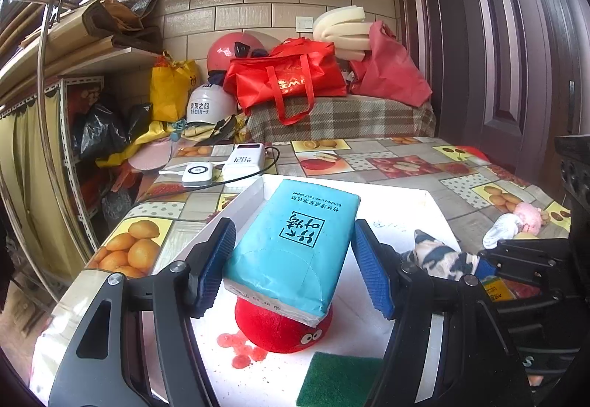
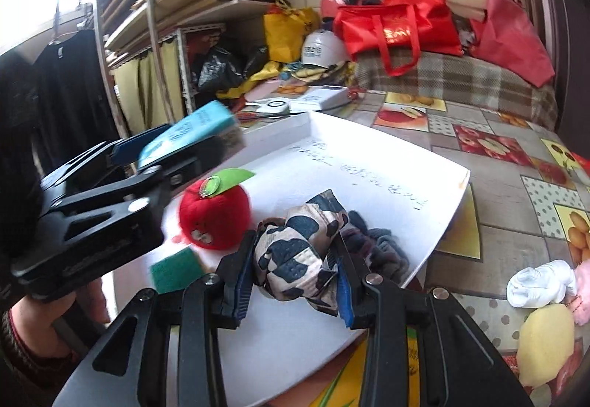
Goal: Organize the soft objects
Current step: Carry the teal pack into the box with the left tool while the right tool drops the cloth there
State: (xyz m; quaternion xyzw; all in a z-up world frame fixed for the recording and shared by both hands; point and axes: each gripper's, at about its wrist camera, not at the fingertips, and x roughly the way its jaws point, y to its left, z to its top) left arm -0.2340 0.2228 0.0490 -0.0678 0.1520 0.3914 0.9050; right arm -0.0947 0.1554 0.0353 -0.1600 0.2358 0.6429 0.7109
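A blue tissue pack [image 1: 295,241] lies between the fingers of my left gripper [image 1: 295,259], above a red plush apple [image 1: 284,327] in the white tray [image 1: 405,207]. The left pad touches the pack; the right pad stands off it. From the right wrist view the pack [image 2: 188,128] hangs in the air in the left gripper [image 2: 166,156], above the apple [image 2: 215,217]. My right gripper [image 2: 295,278] is shut on a black-and-white patterned cloth [image 2: 298,248] over the tray [image 2: 368,163]; the cloth [image 1: 442,255] also shows in the left wrist view.
A green scouring pad [image 1: 339,379] and red beads [image 1: 239,348] lie in the tray. A white sock [image 2: 538,283], pink plush [image 2: 584,281] and yellow sponge [image 2: 545,346] lie on the fruit-print table. Power banks [image 1: 221,167] sit at the table's far side.
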